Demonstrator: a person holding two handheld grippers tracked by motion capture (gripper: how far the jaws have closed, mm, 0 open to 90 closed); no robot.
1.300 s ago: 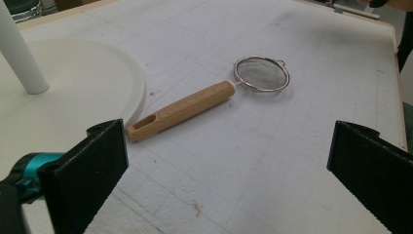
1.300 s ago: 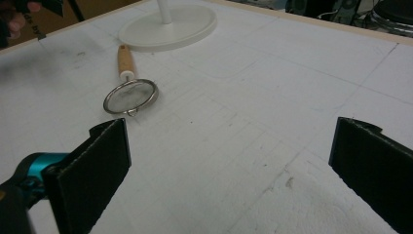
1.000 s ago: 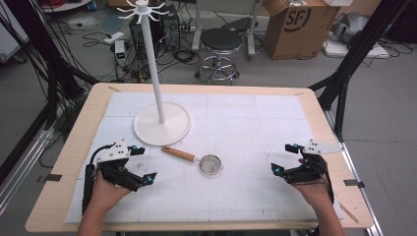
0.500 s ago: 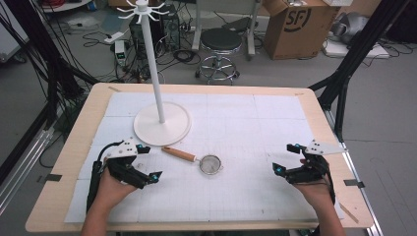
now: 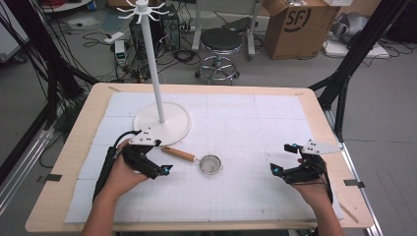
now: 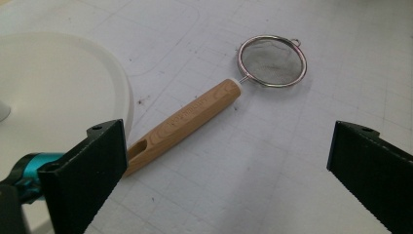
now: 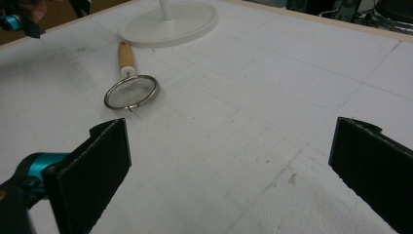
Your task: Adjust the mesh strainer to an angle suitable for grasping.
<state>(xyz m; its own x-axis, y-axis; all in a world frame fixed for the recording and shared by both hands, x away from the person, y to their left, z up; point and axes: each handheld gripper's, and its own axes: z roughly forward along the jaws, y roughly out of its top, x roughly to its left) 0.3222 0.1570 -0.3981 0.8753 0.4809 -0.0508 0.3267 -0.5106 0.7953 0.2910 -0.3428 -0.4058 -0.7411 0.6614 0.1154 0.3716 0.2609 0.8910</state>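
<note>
A small strainer point(image 5: 196, 159) with a wooden handle and a round metal mesh lies flat on the white mat, handle pointing left toward the white hook stand's round base point(image 5: 162, 124). My left gripper point(image 5: 161, 157) is open just left of the handle's end. In the left gripper view the strainer point(image 6: 195, 117) lies ahead between the wide-apart jaws of my left gripper point(image 6: 226, 163), its handle end beside the left jaw. My right gripper point(image 5: 282, 158) stands open near the table's right side, apart from the strainer point(image 7: 131, 92). Nothing sits between the jaws of my right gripper point(image 7: 229, 134).
The stand's thin white pole point(image 5: 155, 64) rises from the base point(image 7: 170, 22) to a ring of hooks. The wooden table edge point(image 5: 314, 98) frames the mat. Beyond the table are a stool point(image 5: 221, 42), a cardboard box point(image 5: 295, 24) and floor cables.
My left gripper has moved right and slightly forward, closer to the strainer's handle. The right gripper has hardly moved. The strainer lies where it was.
</note>
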